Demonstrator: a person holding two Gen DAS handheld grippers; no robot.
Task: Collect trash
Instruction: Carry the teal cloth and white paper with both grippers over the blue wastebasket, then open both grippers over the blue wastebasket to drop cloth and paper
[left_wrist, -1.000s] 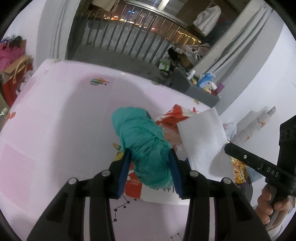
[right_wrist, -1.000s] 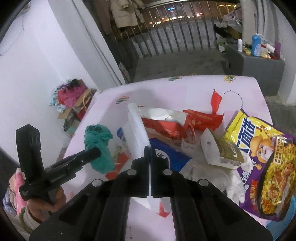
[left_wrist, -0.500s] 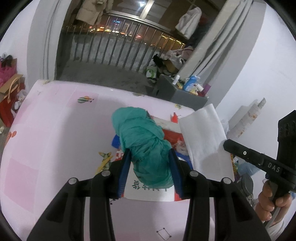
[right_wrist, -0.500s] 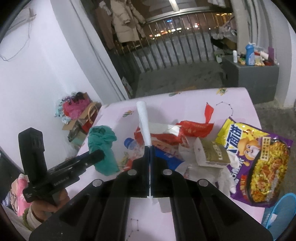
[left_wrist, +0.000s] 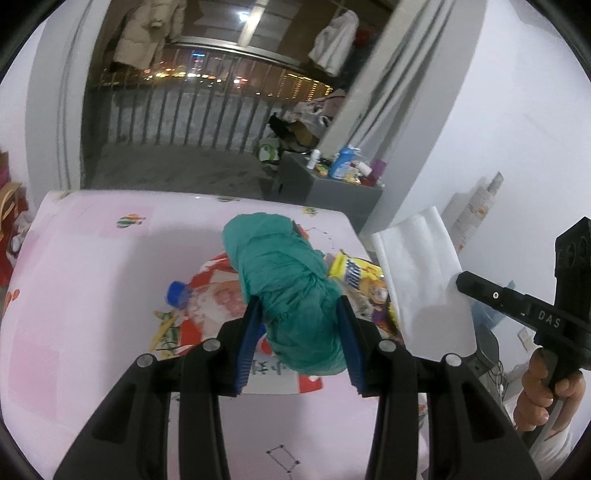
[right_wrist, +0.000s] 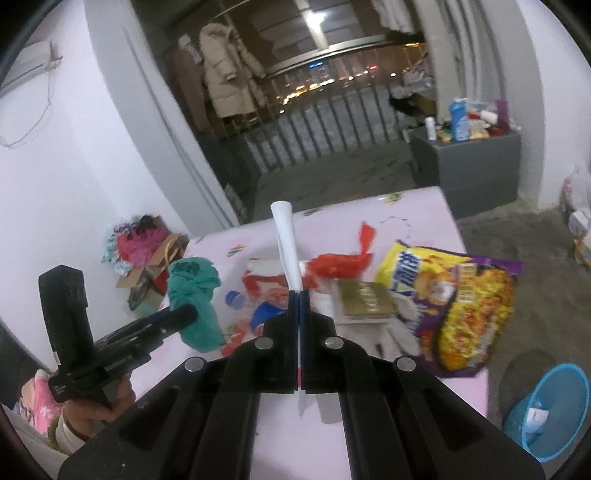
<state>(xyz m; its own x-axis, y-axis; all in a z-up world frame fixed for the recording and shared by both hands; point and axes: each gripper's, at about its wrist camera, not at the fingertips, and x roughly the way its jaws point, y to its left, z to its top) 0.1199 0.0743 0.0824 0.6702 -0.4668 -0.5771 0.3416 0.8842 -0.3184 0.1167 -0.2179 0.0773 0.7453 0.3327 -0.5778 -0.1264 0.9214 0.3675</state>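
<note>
A: Two tongs, both loaded. Left tongs (left_wrist: 300, 334) clamp a knotted green bag (left_wrist: 286, 284) between the blue pads, part-way wide because the bundle is bulky.

B: Right one?

A: Right tongs (right_wrist: 298, 295) pinched fully together on a white paper sheet (right_wrist: 287, 243). Sheet sticks up and forward past the tips, with a bit hanging below them; edge-on in the right view, broad and flat in the left view (left_wrist: 421, 284).

B: Why held like that?

A: My guess: each carries one piece of trash clear of the pile, so both can go in the bin in one trip. Blue bin (right_wrist: 550, 410) sits on the floor, below and right of the right tongs, past the table edge.

B: Rest of the trash?

A: On the pink table (left_wrist: 92, 295), under and ahead of the tips: snack bag (right_wrist: 469, 299) right of the right tongs, small carton (right_wrist: 365, 299) just beside its tips, red wrappers (right_wrist: 340, 264) ahead, blue bottle cap (left_wrist: 177, 293) left of the left tongs.

B: Pose?

A: Both point forward and tilted down at the table, lifted off it, side by side. A hand (left_wrist: 543, 387) grips the right handle low down; other hand (right_wrist: 96, 402) on the left handle, sleeve showing.

B: Risk?

A: Paper is floppy, could slip or snag.
</note>
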